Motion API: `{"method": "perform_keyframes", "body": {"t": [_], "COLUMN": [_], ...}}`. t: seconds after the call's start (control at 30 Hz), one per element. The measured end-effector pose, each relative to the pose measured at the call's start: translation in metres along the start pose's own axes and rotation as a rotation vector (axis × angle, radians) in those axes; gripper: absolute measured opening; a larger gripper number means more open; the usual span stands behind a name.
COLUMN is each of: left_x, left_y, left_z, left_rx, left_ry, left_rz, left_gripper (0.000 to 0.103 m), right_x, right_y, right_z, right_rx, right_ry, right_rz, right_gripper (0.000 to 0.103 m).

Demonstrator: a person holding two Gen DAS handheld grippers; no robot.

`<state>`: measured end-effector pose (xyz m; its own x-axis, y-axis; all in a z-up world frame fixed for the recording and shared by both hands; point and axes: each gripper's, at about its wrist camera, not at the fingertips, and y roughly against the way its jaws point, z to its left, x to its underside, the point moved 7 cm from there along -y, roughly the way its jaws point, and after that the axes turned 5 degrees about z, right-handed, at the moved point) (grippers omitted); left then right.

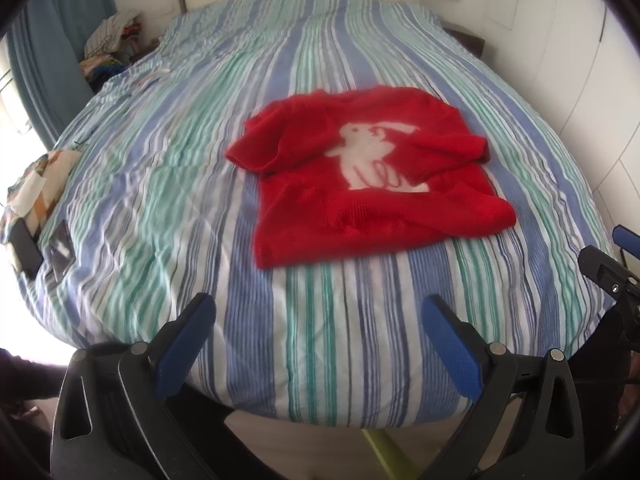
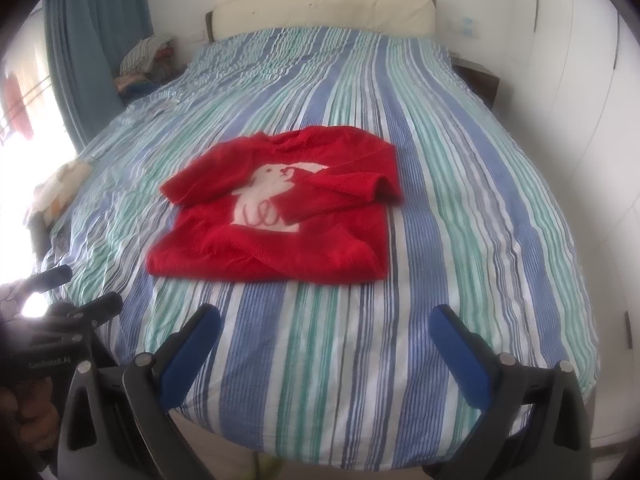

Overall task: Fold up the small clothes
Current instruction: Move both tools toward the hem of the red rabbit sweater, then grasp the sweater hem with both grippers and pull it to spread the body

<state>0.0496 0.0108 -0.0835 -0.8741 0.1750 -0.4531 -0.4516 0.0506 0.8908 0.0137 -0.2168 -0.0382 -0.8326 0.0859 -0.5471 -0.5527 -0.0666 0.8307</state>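
on the striped bed, a red sweater waits between two wide claws

near the middle of the striped bedcover (image 1: 320, 340), a red sweater (image 1: 312, 216) with a white rabbit (image 1: 370, 156) on its front lies flat. from the left wrist view it sits at about 12 o'clock, a little toward 1, well apart from the left gripper (image 1: 318, 312). both sleeves are folded inward over the chest; the sleeve at 3 o'clock crosses the rabbit's edge, and the hem corner at about 4 o'clock is rumpled.

the left gripper's blue-padded fingers (image 1: 188, 344) are spread wide, with only bedcover between them, near the foot edge of the bed. it holds nothing. at the 3 o'clock edge of this view, part of the right gripper shows, black with a blue tip.

from the right wrist view the red sweater (image 2: 272, 248) lies at about 11 o'clock, the white rabbit (image 2: 268, 196) facing up. the right gripper (image 2: 324, 320) is likewise wide apart and empty, its fingers (image 2: 464, 356) above bare striped bedcover (image 2: 460, 200), short of the hem. the other tool's black body shows at 9 o'clock.

at the far end stands a cream headboard (image 2: 320, 8). a blue curtain (image 2: 100, 32) hangs at 10 o'clock, with a pile of clothes (image 2: 148, 56) just beside it. a patterned cushion (image 1: 40, 184) rests at the 9 o'clock edge of the bed in the left view.
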Motion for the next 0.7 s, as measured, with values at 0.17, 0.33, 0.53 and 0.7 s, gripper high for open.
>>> {"method": "perform_keyframes", "body": {"t": [0.17, 0.33, 0.53, 0.7], "left_x": [-0.008, -0.04, -0.071, -0.066], "left_y": [-0.011, -0.061, -0.149, -0.18], "left_z": [0.01, 0.02, 0.026, 0.009], "left_rx": [0.021, 0.104, 0.083, 0.132], "left_ry": [-0.034, -0.199, -0.287, -0.3], "left_rz": [0.004, 0.053, 0.169, 0.266], "left_gripper": [0.102, 0.102, 0.093, 0.057], "right_x": [-0.001, -0.021, -0.066, -0.076], "right_y": [0.0, -0.011, -0.114, -0.199], "right_z": [-0.001, -0.004, -0.043, -0.049], "right_rx": [0.002, -0.064, -0.174, -0.29], "right_ry": [0.0, 0.115, 0.232, 0.171], "right_rz": [-0.002, -0.056, 0.1, 0.322], "right_gripper": [0.103, 0.103, 0.102, 0.075]}}
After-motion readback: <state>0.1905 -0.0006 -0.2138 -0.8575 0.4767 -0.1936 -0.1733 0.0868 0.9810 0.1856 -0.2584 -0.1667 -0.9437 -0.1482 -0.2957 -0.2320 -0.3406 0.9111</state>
